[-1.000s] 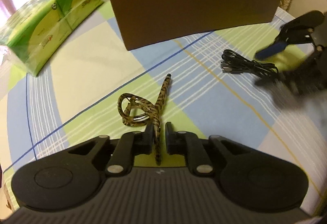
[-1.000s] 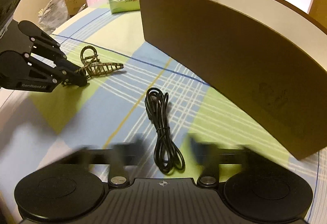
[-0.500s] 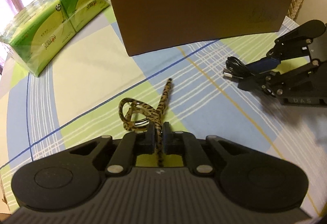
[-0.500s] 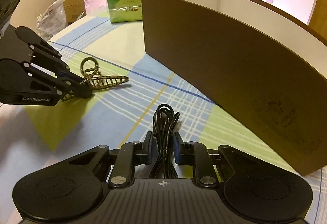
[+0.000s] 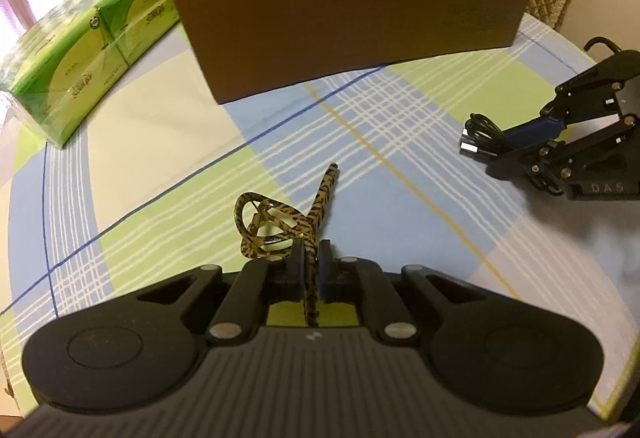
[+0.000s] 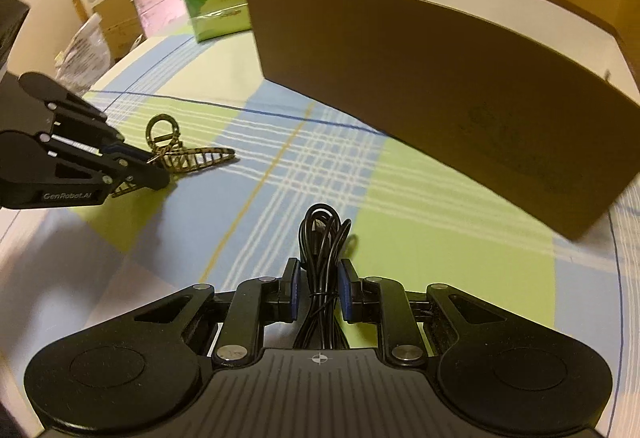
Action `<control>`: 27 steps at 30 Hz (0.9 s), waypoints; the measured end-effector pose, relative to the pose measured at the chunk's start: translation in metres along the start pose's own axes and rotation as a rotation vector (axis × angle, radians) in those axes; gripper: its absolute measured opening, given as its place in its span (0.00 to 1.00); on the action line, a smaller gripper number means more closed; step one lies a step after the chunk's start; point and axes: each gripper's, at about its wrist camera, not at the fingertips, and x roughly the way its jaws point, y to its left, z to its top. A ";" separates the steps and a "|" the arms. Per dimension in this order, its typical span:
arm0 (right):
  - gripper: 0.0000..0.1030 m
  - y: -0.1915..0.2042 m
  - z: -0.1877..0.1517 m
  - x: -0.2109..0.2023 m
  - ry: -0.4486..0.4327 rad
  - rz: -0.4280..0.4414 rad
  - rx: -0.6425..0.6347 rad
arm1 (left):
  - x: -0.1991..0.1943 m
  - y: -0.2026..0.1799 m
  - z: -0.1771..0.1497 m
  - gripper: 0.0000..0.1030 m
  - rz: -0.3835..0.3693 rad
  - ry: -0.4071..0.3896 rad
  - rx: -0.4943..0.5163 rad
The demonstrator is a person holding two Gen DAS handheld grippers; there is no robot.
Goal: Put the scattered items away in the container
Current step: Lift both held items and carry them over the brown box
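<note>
Both my claws have just clamped shut, left gripper [image 5: 309, 272] pinching the hair clip [image 5: 280, 226], right gripper [image 6: 319, 292] the cable bundle [image 6: 322, 238], so both can go to the far box [image 5: 360, 22].

Left hand-held gripper [image 5: 310, 270], seen from its own wrist camera, pitched steeply downward toward the table [image 5: 160, 166], its two fingers drawn together and clamped on the tiger-striped hair clip [image 5: 280, 226], whose stem passes between the pads. Right hand-held gripper [image 6: 319, 290], likewise angled downward, its blue-padded fingers [image 6: 294, 292] pressed against either side of the bundled black cable [image 6: 322, 246]. In the opposite views each gripper appears from the side, linkage arms folded inward, fingertips low over the table surface. No hand or sleeve is visible.
</note>
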 end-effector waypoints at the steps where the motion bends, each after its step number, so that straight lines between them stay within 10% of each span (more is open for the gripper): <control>1: 0.21 -0.002 -0.002 -0.002 0.002 -0.001 0.010 | -0.001 -0.002 0.000 0.03 -0.003 -0.002 -0.001; 27: 0.21 -0.024 -0.015 -0.042 -0.035 0.009 0.112 | -0.047 -0.012 -0.011 0.03 -0.049 -0.052 -0.132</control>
